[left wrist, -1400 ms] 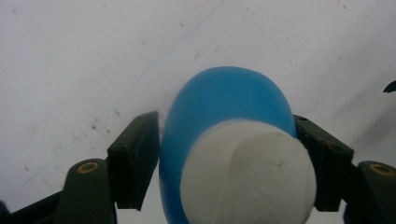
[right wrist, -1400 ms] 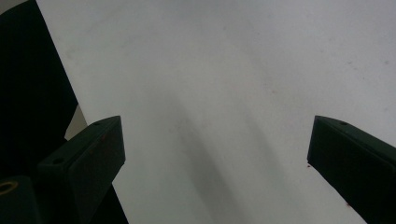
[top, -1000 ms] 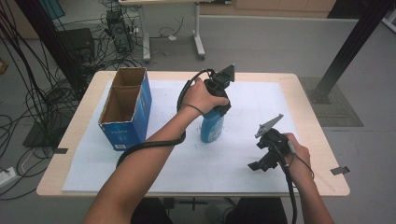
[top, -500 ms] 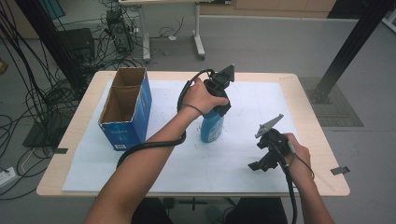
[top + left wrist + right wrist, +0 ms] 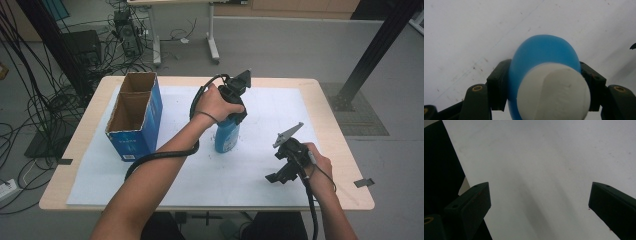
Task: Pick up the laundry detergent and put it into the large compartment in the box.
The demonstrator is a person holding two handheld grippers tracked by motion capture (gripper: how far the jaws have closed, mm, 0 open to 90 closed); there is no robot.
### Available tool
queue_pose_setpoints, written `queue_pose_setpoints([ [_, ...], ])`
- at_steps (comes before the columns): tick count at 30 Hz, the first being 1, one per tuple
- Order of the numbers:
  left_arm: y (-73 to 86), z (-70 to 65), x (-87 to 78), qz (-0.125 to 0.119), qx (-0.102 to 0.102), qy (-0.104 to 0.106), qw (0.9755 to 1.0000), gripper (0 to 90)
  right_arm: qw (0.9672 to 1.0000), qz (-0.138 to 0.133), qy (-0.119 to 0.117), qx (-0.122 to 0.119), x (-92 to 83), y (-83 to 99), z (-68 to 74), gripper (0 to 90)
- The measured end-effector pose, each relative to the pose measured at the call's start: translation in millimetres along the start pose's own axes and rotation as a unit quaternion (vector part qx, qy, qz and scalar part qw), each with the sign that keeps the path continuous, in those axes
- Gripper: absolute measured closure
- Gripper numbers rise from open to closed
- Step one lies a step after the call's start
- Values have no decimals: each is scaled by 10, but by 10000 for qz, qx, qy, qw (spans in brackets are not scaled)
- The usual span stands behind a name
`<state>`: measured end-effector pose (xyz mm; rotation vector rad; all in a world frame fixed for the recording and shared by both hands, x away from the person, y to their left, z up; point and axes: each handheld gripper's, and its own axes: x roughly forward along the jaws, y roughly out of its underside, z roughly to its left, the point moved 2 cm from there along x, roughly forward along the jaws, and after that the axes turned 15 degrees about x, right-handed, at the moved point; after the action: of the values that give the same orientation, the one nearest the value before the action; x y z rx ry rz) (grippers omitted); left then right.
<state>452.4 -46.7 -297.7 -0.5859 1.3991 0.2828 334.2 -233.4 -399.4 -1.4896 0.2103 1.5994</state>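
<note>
Blue smooth plastic bottle (image 5: 541, 55) (round white cap) clenched by left tool (image 5: 544, 85); right tool (image 5: 539, 202) released

Smooth blue plastic bottle (image 5: 227, 135), matt cardboard box (image 5: 134, 116)

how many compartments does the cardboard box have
2. The blue cardboard box at the table's left is open-topped with a divider: one compartment toward the far edge, one nearer the person. Both look empty, though their floors are partly hidden.
</note>
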Motion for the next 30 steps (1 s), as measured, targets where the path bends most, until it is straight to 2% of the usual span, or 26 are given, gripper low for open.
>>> queue_pose_setpoints([
  [30, 5, -5, 0, -10, 56, -56, 10000, 368, 10000, 0, 11, -19, -3, -10, 21, 41],
])
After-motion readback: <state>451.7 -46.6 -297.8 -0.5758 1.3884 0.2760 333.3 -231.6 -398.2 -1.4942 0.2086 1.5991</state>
